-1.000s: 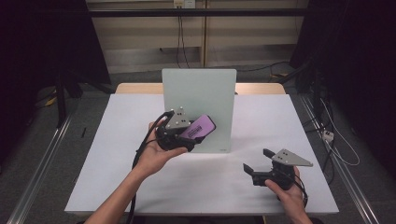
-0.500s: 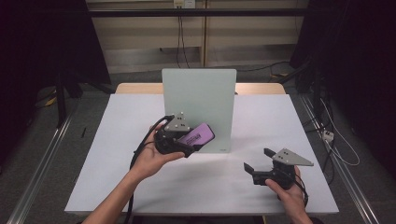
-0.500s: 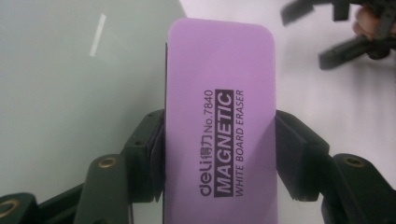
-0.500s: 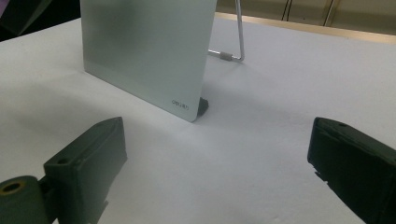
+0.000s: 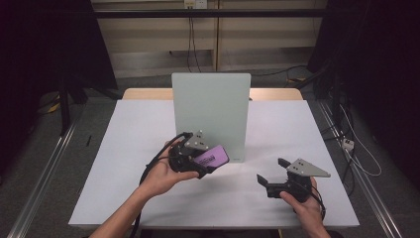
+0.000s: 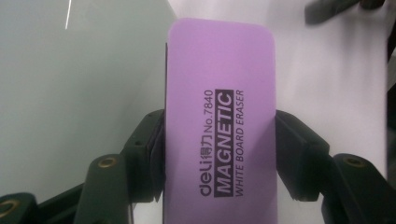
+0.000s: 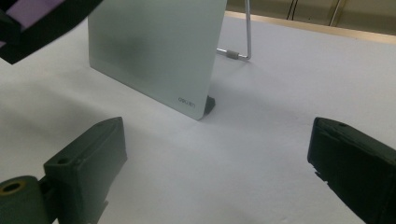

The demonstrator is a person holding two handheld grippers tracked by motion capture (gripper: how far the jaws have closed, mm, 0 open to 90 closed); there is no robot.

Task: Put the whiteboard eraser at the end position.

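Note:
My left gripper [image 5: 208,162] is shut on a purple magnetic whiteboard eraser [image 5: 216,155], held in front of the lower part of the upright pale whiteboard [image 5: 210,111]. In the left gripper view both pads clamp the eraser [image 6: 219,130] across its width, printed face toward the camera, with the whiteboard [image 6: 70,93] close on its left. I cannot tell whether the two touch. My right gripper [image 5: 271,170] rests low over the table at the right, open with nothing between its fingers. In its own view the right gripper [image 7: 215,158] faces the whiteboard's [image 7: 154,46] lower corner.
The whiteboard leans on a wire stand [image 7: 240,51] in the middle of the white table [image 5: 124,148]. Bare white surface lies between the right gripper and the board's foot. Dark floor, rails and cables surround the table.
The left gripper has lowered the eraser a little in front of the whiteboard, toward the table. The right gripper has stayed where it was.

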